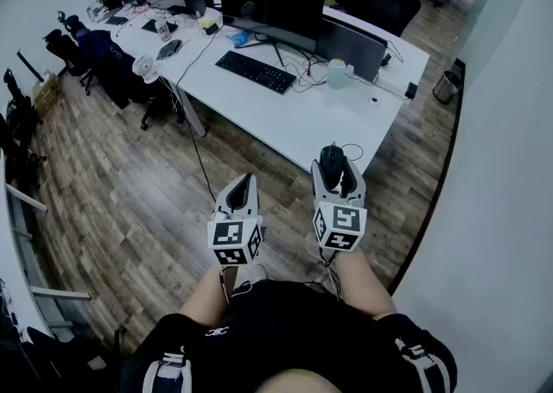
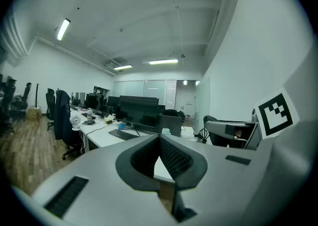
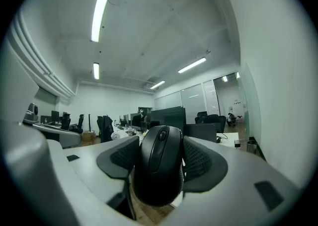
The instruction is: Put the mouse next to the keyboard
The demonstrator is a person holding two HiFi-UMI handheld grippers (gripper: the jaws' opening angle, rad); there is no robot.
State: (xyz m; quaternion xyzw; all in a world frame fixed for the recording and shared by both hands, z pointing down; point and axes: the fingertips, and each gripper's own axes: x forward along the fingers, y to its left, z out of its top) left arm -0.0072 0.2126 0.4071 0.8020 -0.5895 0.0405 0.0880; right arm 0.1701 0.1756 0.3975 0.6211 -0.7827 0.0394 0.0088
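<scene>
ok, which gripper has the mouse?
The right gripper: the black mouse sits clamped between its jaws. The left gripper has its jaws together, nothing between them.

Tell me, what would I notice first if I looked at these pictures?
The black mouse jumps out first, clamped between the jaws of the right gripper by the near edge of the long white desk. Beside it is the left gripper, shut and empty. Farther back on the desk, the black keyboard lies in front of a dark monitor.

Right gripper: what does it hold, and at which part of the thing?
The right gripper holds a black mouse, clamped by its two long sides.
</scene>
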